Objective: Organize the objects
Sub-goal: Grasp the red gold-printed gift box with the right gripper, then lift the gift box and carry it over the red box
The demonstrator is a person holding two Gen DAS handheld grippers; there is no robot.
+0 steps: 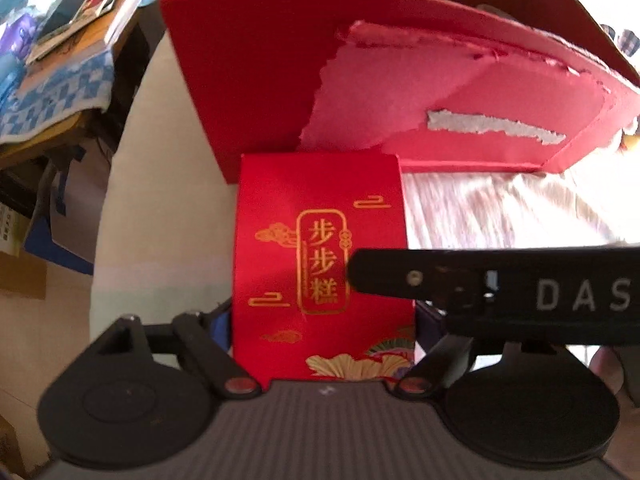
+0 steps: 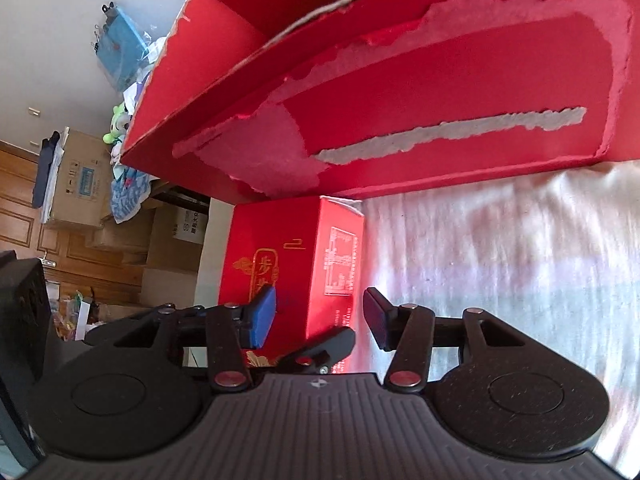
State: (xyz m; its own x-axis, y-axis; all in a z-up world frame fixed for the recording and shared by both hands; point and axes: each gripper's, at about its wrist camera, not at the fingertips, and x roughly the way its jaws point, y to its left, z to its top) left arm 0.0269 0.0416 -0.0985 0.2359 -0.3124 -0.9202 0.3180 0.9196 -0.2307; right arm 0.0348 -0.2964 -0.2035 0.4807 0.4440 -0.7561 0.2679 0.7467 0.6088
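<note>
Small red carton [image 1: 320,264] with gold Chinese characters and cloud motifs, printed table on its side panel, stands upright on white cloth-covered surface [image 2: 500,260], long axis vertical, gold front toward left wrist camera. Just behind it: big red tray-like box [image 1: 248,80] with torn paper lining. Left gripper [image 1: 322,320] fingers straddle the carton, contact unclear. Right gripper [image 2: 320,316] fingers apart around carton's corner.

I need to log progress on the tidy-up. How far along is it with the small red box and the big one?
Done: nothing visibly packed yet. In hand: the small red box stands on the white cloth against the large torn red box, between the jaws of the left hand-held gripper; grip unclear. The right hand-held gripper is open beside it. Left: moving it into place.
</note>
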